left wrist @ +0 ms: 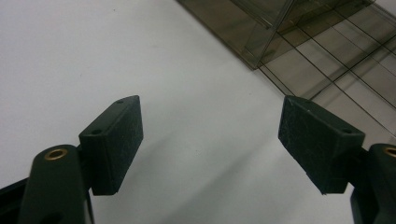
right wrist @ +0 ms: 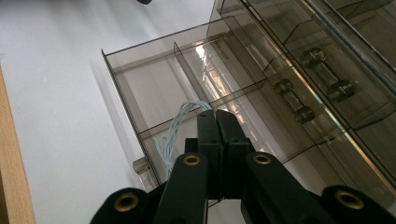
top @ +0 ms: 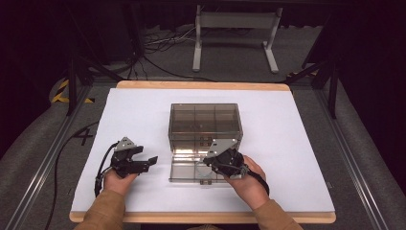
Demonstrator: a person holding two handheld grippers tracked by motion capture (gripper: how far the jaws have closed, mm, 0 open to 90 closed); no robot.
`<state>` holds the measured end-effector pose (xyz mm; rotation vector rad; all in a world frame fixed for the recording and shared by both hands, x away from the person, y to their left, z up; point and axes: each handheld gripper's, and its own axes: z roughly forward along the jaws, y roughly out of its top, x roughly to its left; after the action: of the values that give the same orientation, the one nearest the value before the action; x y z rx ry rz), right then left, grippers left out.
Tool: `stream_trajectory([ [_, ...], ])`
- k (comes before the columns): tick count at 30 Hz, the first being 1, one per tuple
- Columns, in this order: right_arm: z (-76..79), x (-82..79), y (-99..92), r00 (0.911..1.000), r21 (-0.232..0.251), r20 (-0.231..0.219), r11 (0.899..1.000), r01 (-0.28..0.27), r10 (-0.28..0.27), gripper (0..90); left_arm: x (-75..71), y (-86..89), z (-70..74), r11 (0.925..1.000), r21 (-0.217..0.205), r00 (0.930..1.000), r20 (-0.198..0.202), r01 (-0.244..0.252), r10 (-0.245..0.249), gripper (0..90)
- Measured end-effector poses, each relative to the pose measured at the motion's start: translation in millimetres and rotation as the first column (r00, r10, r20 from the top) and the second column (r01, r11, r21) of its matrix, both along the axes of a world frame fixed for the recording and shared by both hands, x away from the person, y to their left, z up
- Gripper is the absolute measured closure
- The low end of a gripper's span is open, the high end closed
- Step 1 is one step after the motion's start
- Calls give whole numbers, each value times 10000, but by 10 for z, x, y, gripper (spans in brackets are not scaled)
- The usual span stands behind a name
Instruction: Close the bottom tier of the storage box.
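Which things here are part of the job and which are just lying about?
In the job: pale string, shut in the right gripper; pulled-out drawer; smoky plastic drawer box.
Lying about: open left gripper, metal dumbbell-shaped parts, white stand, floor cables.

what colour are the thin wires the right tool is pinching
Pale blue-white wires, seen best in the right gripper view, over the smoky drawer.
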<state>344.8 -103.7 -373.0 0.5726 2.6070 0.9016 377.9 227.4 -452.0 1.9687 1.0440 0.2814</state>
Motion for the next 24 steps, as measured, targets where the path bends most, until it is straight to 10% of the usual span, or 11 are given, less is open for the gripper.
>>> stream_trajectory([
  [24, -182, 75, 17, 9990, -295, -434, 9996, 31, -44, 890, -1, -7, -3, 10000, 26, 10000, 12, -1, 1, 229],
])
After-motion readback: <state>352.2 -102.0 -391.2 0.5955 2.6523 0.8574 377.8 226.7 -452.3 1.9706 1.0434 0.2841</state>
